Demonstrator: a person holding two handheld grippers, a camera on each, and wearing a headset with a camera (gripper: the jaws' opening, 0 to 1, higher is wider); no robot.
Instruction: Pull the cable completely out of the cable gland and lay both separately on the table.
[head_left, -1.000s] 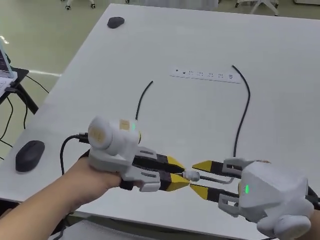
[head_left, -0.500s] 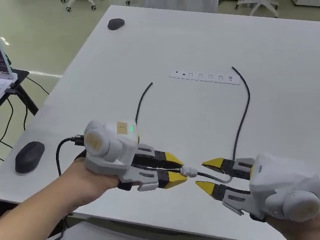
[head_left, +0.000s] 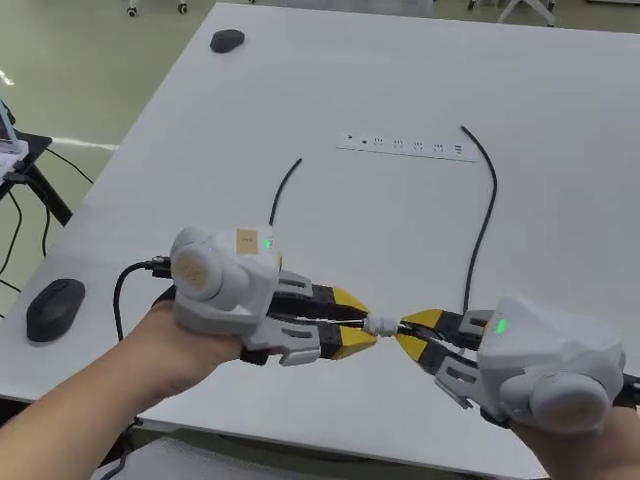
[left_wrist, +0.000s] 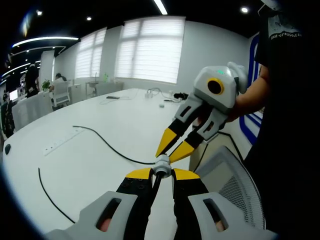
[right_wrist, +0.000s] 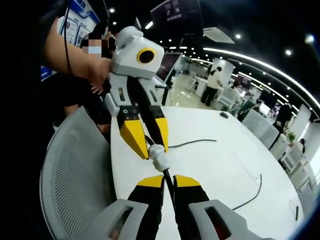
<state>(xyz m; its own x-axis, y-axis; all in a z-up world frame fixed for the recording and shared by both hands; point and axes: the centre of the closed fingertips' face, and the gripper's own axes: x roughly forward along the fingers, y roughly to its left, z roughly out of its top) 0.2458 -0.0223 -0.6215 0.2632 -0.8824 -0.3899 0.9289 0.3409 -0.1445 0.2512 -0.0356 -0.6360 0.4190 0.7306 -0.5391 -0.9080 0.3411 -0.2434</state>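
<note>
Both tongs meet tip to tip in the lower middle of my head view, above the near edge of the white table (head_left: 560, 120). The left tongs (head_left: 366, 326) are clamped on the small pale gland (head_left: 382, 325), which sits right at their yellow tips. In the left gripper view I see it pinched there at centre frame. The right tongs (head_left: 405, 332) come in from the lower right, closed on the thin black cable (right_wrist: 168, 182) just behind the gland, their tips almost against it. In the right gripper view the cable runs from the gland straight down between the closed jaws, so it is not yet out of the gland. Further up the table lie a white power strip (head_left: 404, 147), a long black cord (head_left: 485, 220) and a shorter one (head_left: 283, 195). A dark mouse (head_left: 227, 41) sits at the upper left.
</note>
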